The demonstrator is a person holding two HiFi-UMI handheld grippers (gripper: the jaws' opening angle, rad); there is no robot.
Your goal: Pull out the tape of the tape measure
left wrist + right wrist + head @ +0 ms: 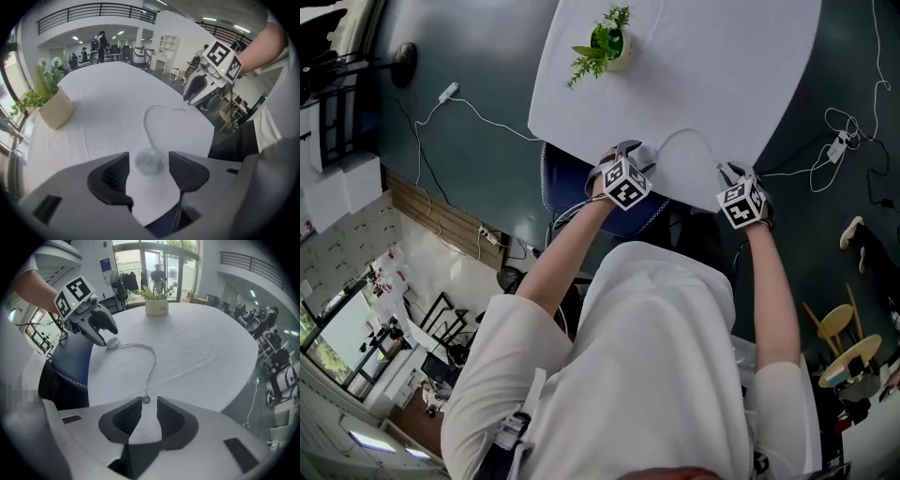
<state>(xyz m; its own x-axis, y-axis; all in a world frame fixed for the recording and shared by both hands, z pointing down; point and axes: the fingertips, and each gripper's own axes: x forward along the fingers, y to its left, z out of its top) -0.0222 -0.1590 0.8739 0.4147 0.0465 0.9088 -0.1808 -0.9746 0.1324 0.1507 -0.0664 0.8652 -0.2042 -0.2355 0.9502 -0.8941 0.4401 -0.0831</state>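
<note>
The tape measure's small round white case (147, 161) lies on the white table (108, 93), near its front edge. My left gripper (147, 168) stands open around the case, with a gap between each pad and it. A thin tape (153, 359) curves from the case (112, 343) across the cloth to its ring end (146, 399). That ring sits at the tips of my right gripper (145, 409), whose jaws are narrowly open and do not press on it. In the head view both grippers, left (630, 155) and right (736, 176), hover at the table's near edge with the tape (684, 132) looping between them.
A potted green plant (607, 45) stands towards the far side of the table (722, 56). A dark blue chair (572, 187) is tucked under the near edge by my left gripper. Cables and a power strip (836, 145) lie on the floor around the table.
</note>
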